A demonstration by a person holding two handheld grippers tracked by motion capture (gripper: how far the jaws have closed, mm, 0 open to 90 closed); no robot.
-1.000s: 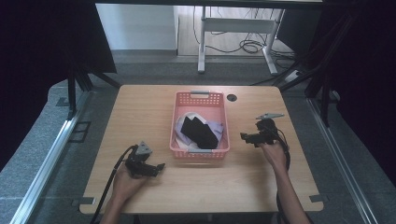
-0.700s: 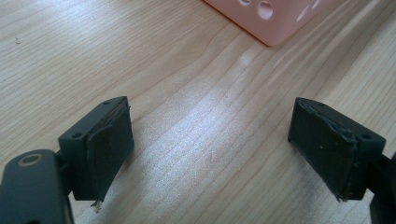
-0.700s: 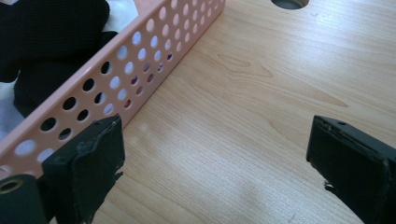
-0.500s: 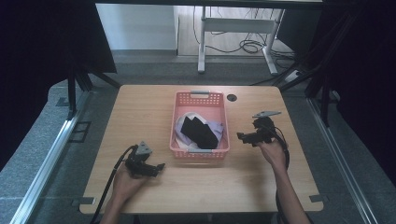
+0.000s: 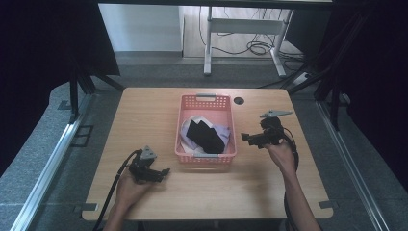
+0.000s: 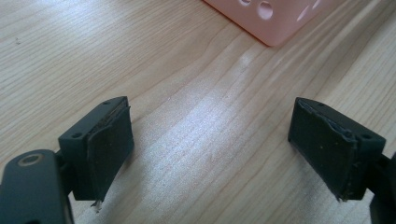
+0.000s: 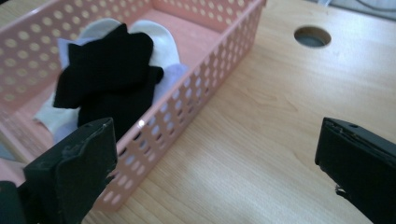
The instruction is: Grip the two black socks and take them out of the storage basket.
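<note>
A pink perforated basket [image 5: 207, 100] stands mid-table and holds a black cloth [image 5: 206, 135] lying over white and pale lavender cloths [image 5: 224, 131]. My right gripper [image 5: 246, 138] hovers just right of the basket, pointing toward it. Its jaws have just been opening and stand open with nothing between them. The right gripper view looks past my right gripper [image 7: 217, 144] at the basket's side wall [image 7: 187, 116] and the black cloth [image 7: 107, 70] inside. My left gripper [image 5: 162, 173] rests low near the front left, open. In the left gripper view, my left gripper [image 6: 212, 126] spans bare wood, with the basket's corner [image 6: 275, 18] ahead.
A round cable hole [image 5: 238, 100] sits in the tabletop behind the basket's right corner, and also shows as a cable hole [image 7: 312, 36] ahead of the right gripper. Bare wooden table [image 5: 144, 115] lies on both sides. Dark curtains and a metal frame stand beyond the table.
My right gripper has lifted slightly beside the basket and its jaws stand a little wider. The left gripper and the basket's contents have not moved.
</note>
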